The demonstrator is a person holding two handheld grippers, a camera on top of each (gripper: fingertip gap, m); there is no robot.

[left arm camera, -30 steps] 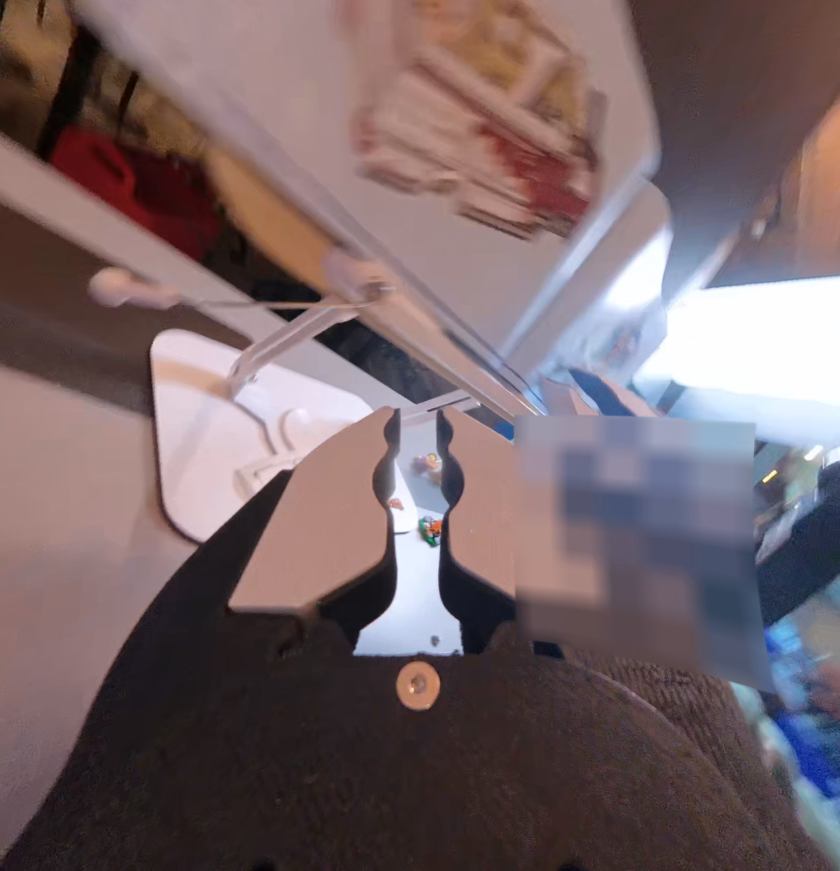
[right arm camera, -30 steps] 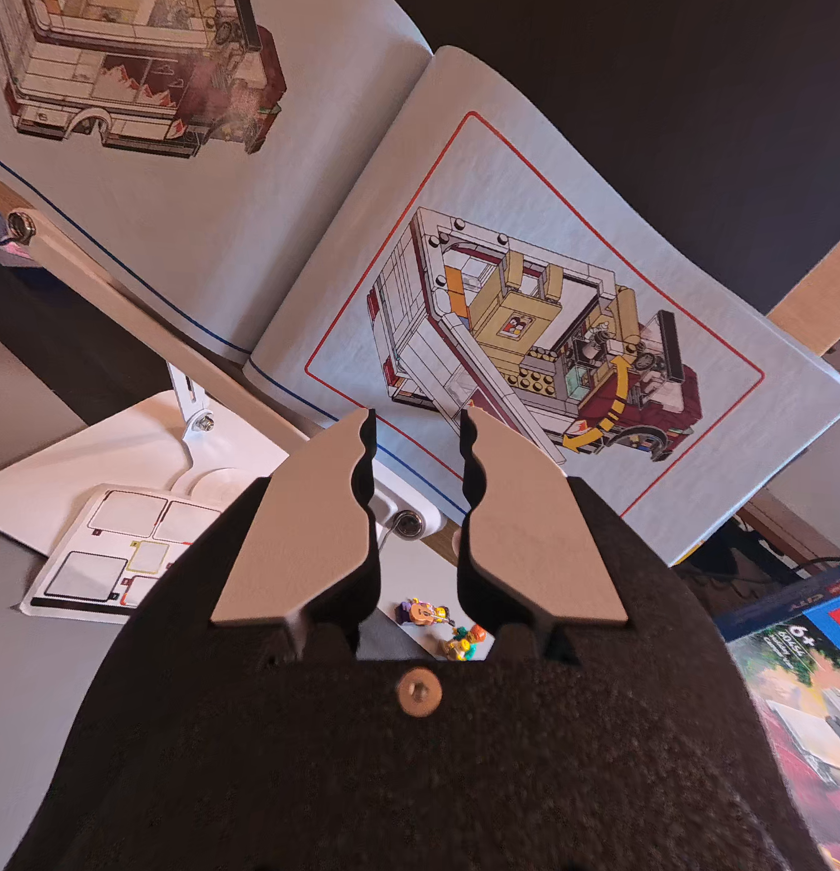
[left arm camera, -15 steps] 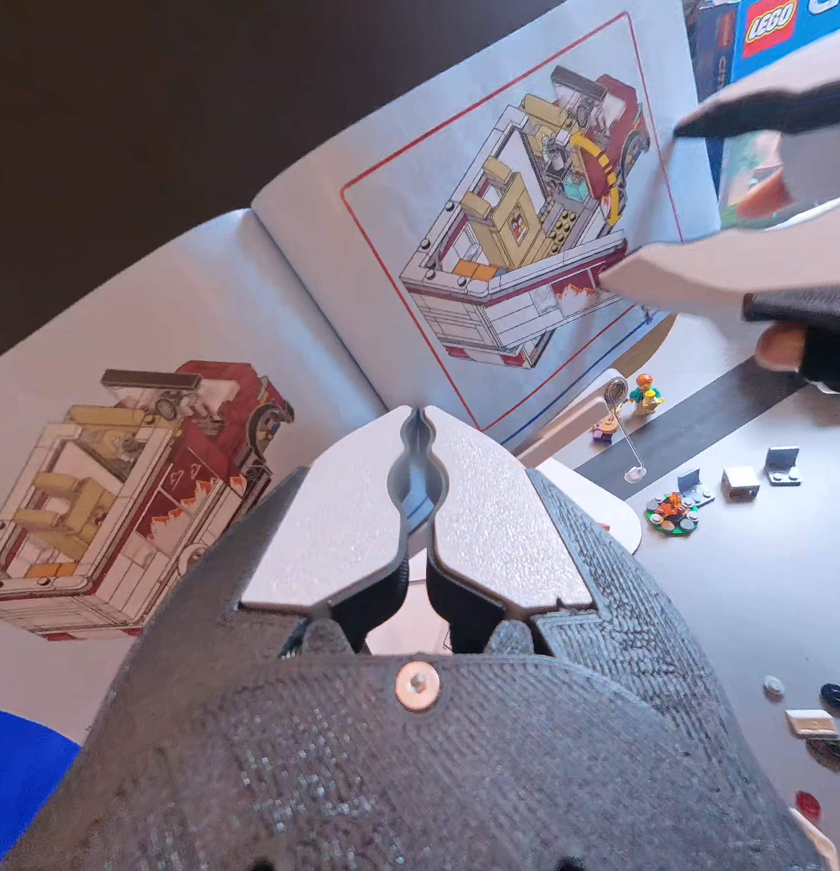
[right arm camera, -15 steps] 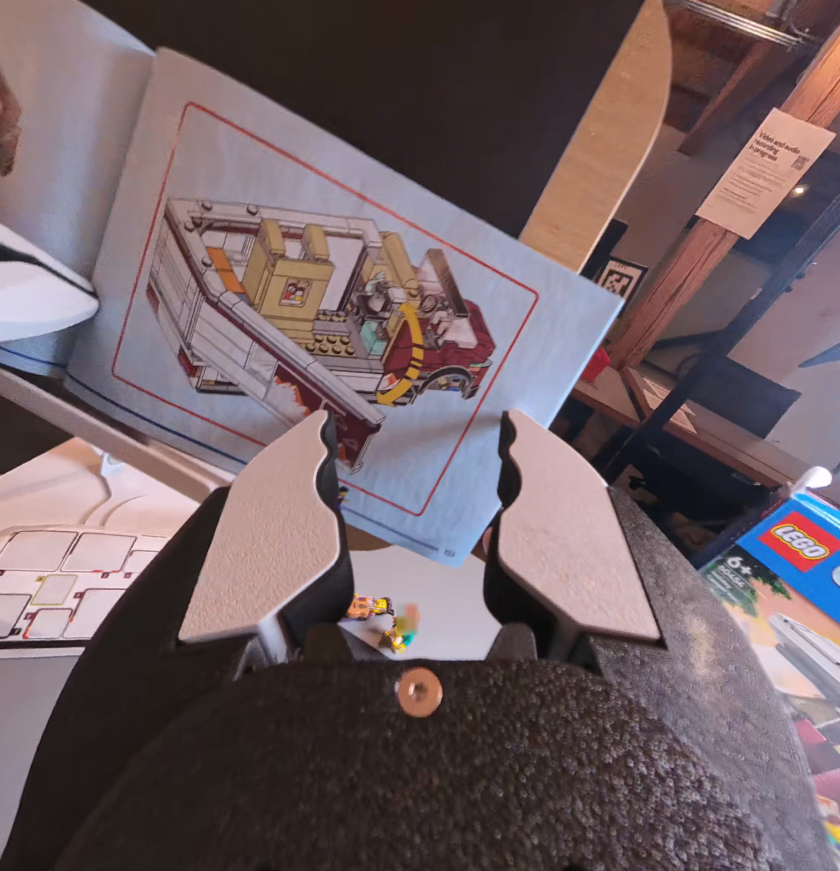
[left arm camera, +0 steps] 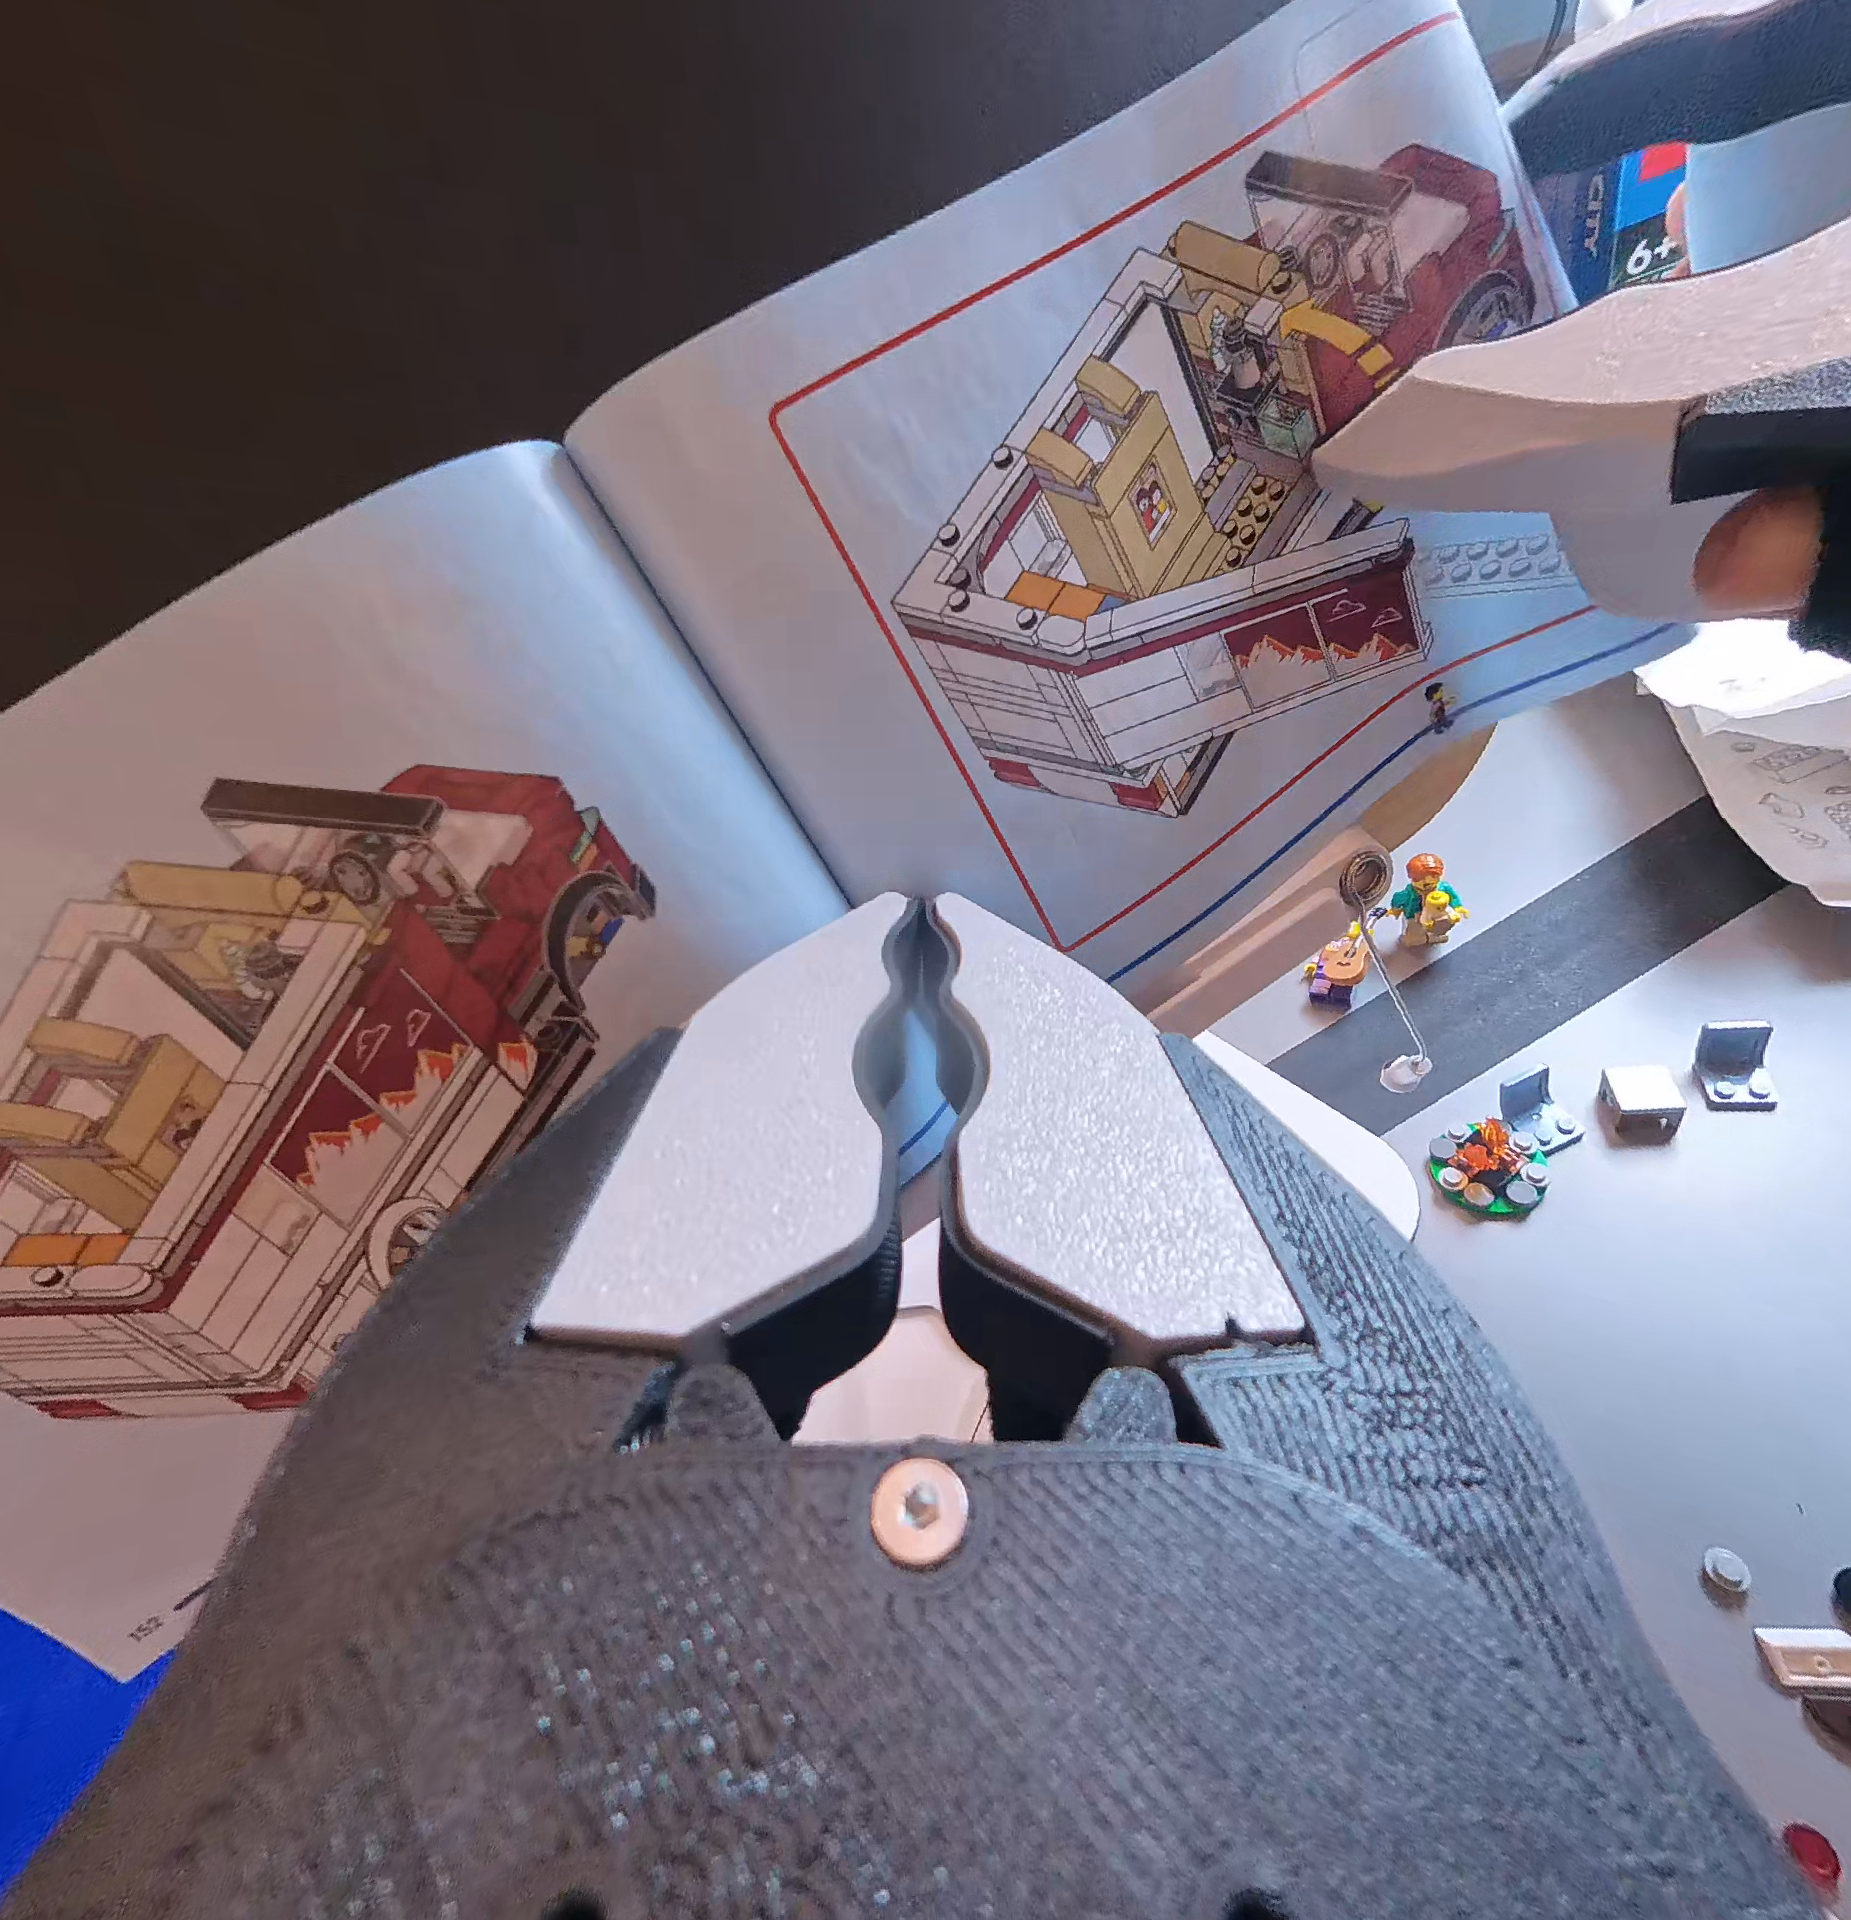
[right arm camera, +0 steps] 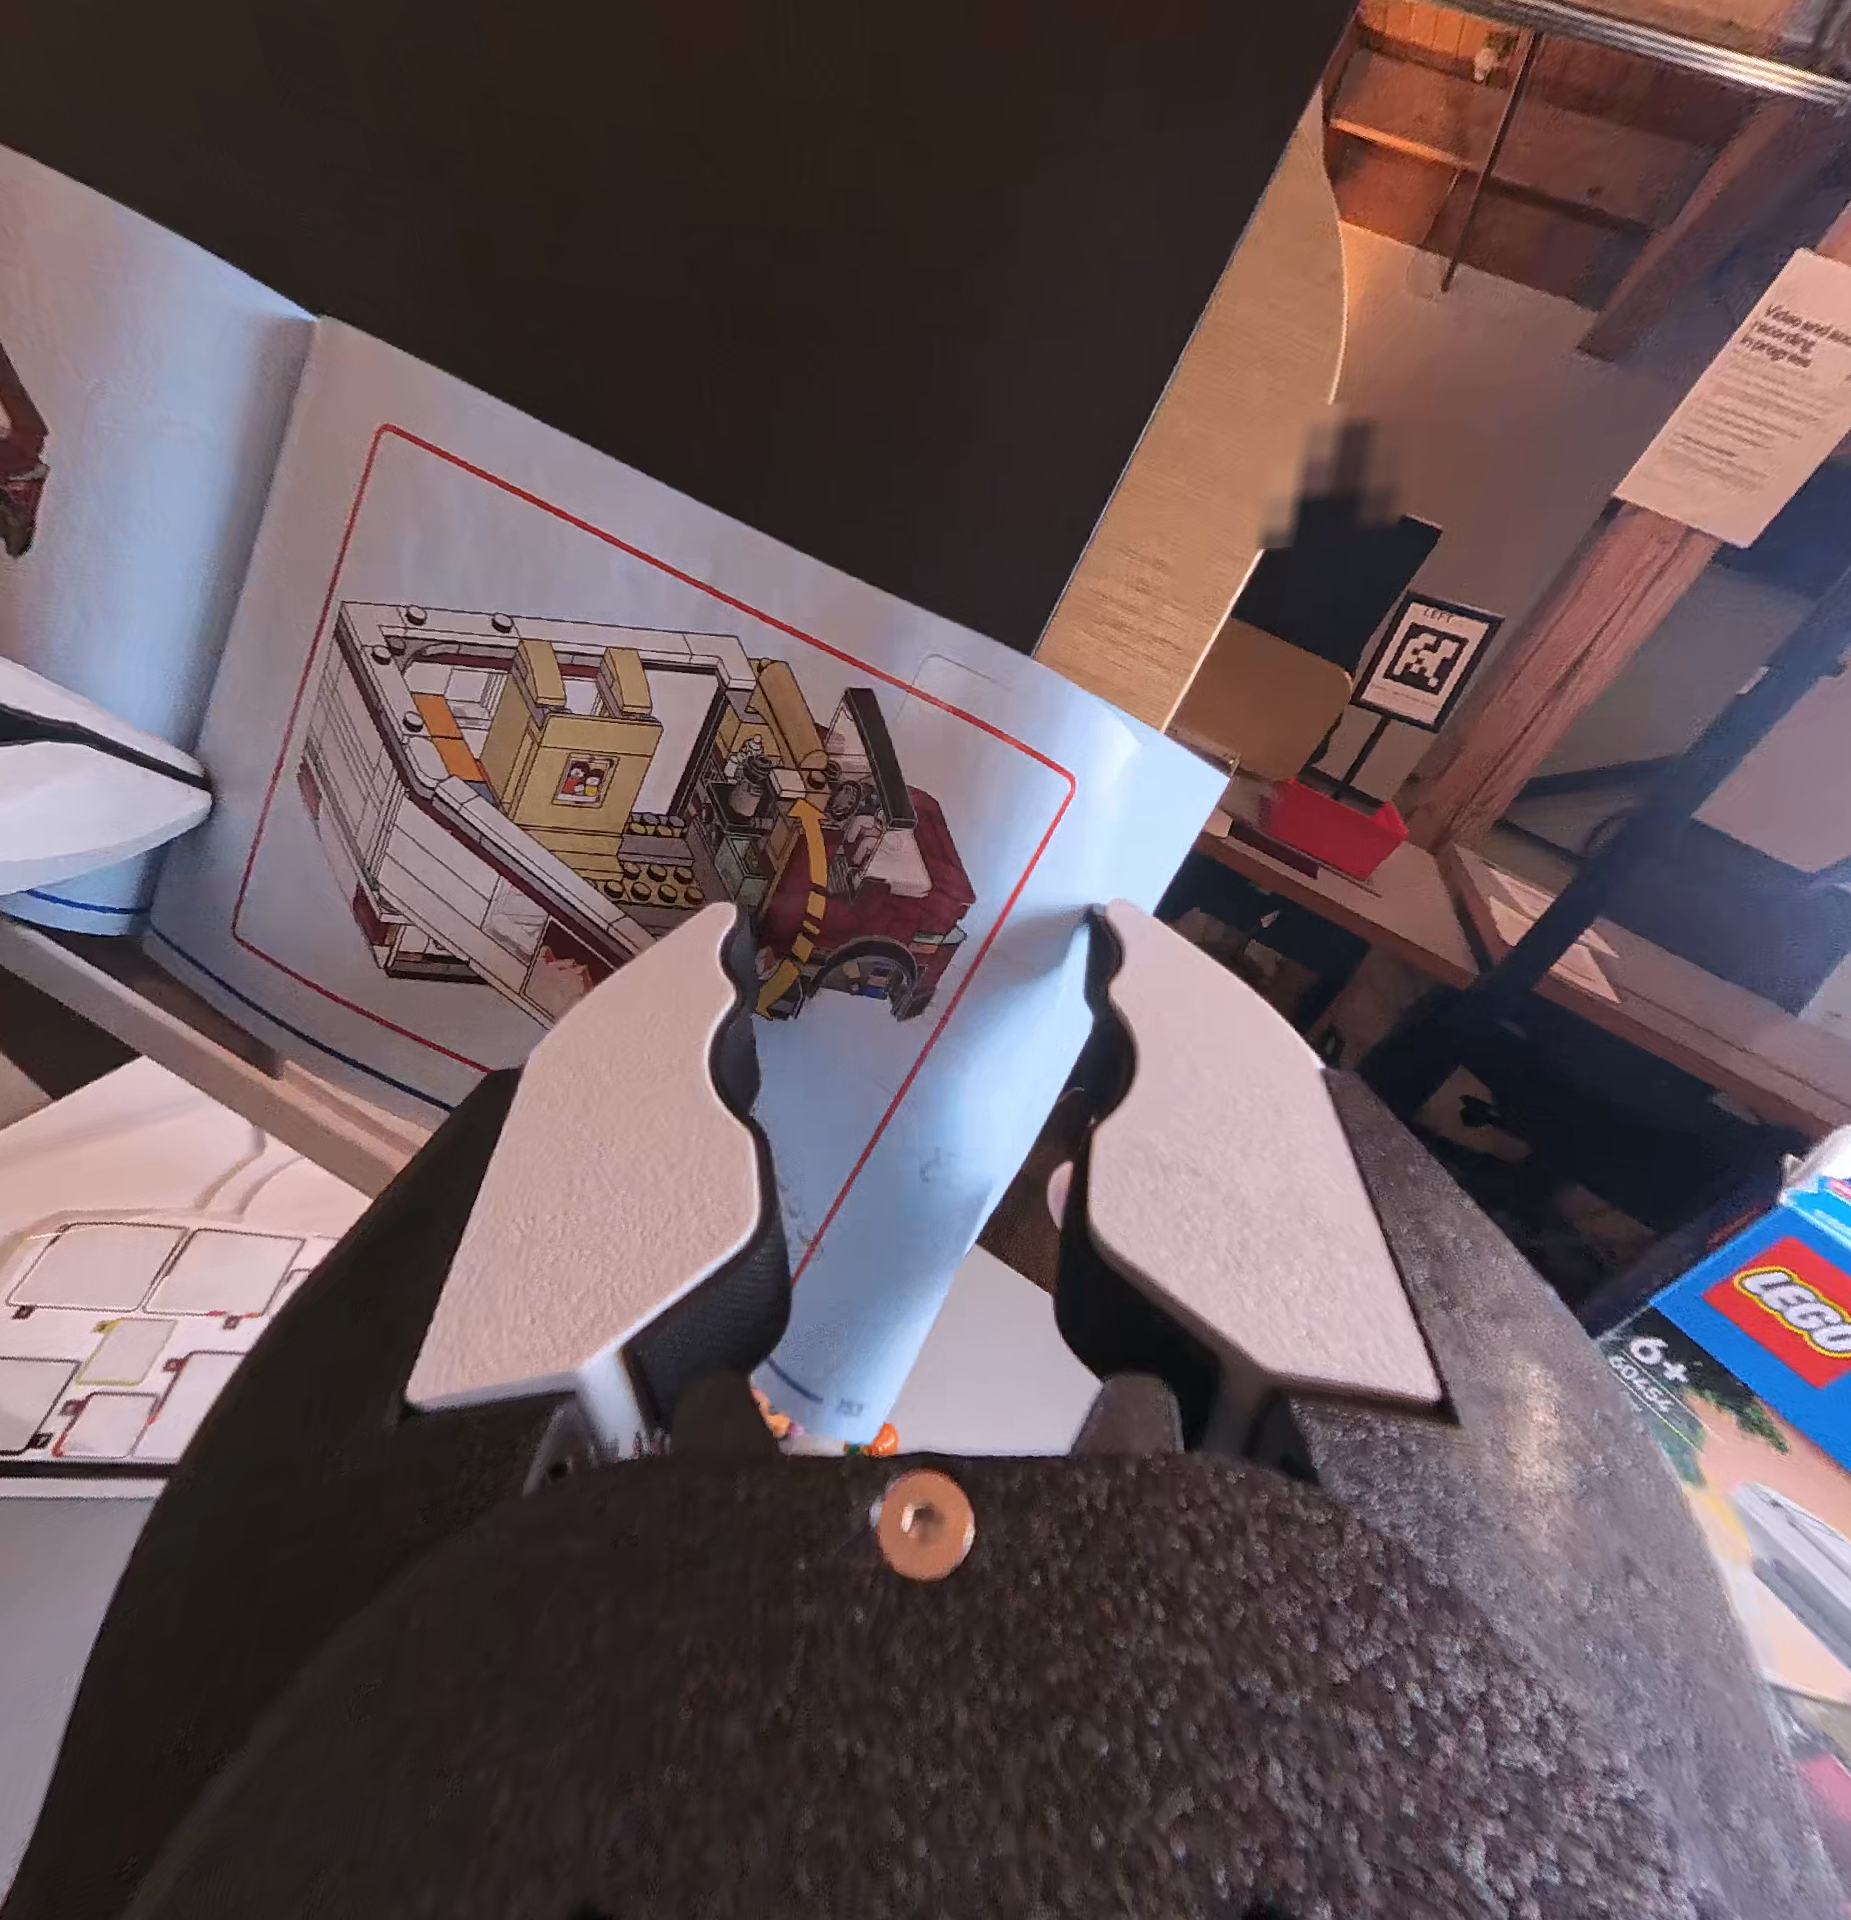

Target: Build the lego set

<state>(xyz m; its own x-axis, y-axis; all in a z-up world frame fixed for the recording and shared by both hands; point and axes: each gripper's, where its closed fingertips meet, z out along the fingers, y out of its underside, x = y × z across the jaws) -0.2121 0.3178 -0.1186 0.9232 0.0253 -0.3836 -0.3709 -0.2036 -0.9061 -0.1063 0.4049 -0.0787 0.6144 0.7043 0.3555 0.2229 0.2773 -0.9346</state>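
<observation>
An open instruction booklet (left arm camera: 692,623) with pictures of a red and white camper stands on a white holder. My left gripper (left arm camera: 923,920) is shut, its tips at the foot of the booklet's spine; I see nothing between the pads. It also shows at the left edge of the right wrist view (right arm camera: 69,821). My right gripper (right arm camera: 916,920) is open. The right page's lower outer corner (right arm camera: 900,1195) curls up between its fingers, close to the left one, and the pads do not press on it. The left wrist view shows one of its fingers (left arm camera: 1575,416) under that lifted page.
Two minifigures (left arm camera: 1425,914) and a campfire piece (left arm camera: 1487,1169) stand on the grey table by small grey bricks (left arm camera: 1638,1101). A blue toy box (right arm camera: 1783,1382) is at the right, a sticker sheet (right arm camera: 121,1340) on the holder's base at the left. A crumpled bag (left arm camera: 1794,790) lies to the right.
My left gripper swung round to face the booklet and shut. My right gripper opened wider, moved to the right page's outer corner, and the page now curls up between its fingers.
</observation>
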